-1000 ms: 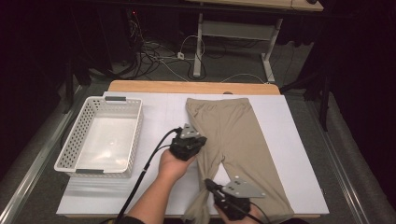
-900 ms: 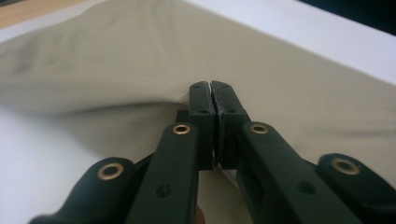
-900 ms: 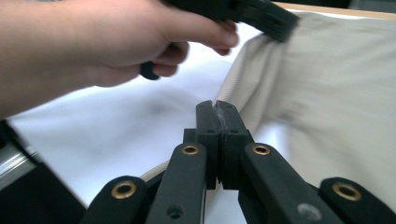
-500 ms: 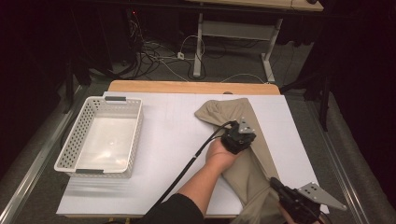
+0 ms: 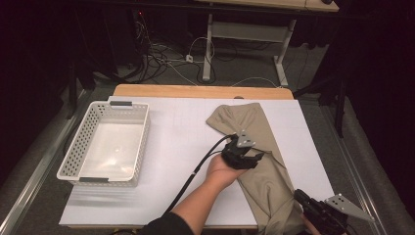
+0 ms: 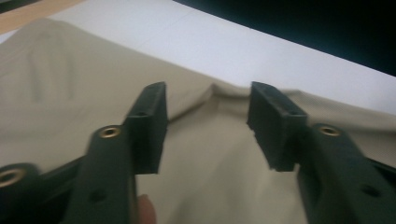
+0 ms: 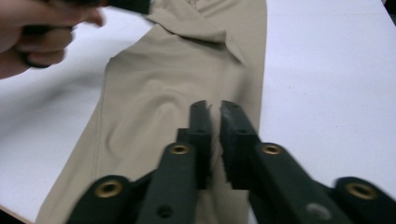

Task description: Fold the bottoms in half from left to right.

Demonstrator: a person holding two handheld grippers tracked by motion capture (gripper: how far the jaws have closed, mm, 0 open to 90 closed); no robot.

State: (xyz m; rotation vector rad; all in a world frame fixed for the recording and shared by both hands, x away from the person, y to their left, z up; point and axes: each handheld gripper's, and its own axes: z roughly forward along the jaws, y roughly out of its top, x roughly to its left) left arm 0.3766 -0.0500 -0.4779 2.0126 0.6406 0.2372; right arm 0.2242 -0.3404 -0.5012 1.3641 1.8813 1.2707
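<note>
Tan trousers (image 5: pixel 271 188) lie folded lengthwise, one leg over the other, on the right half of the white table (image 5: pixel 186 147). My left gripper (image 5: pixel 257 159) hovers over their middle. In the left gripper view its jaws (image 6: pixel 208 126) stand open after just opening, with cloth (image 6: pixel 56 88) beneath and nothing between them. My right gripper (image 5: pixel 299 197) is at the trouser legs' near end by the table's front edge. Its jaws (image 7: pixel 214 109) have just opened to a narrow slit, and the trousers (image 7: pixel 159 79) show through it.
A white perforated basket (image 5: pixel 78 142) sits on the left of the table. A wooden strip (image 5: pixel 195 91) runs along the far edge. Beyond it are floor cables and desk legs. Bare white tabletop lies between basket and trousers.
Both grippers swung right, carrying one trouser leg over onto the other. The left gripper then drew slightly toward me. Both pairs of jaws parted from the cloth.
</note>
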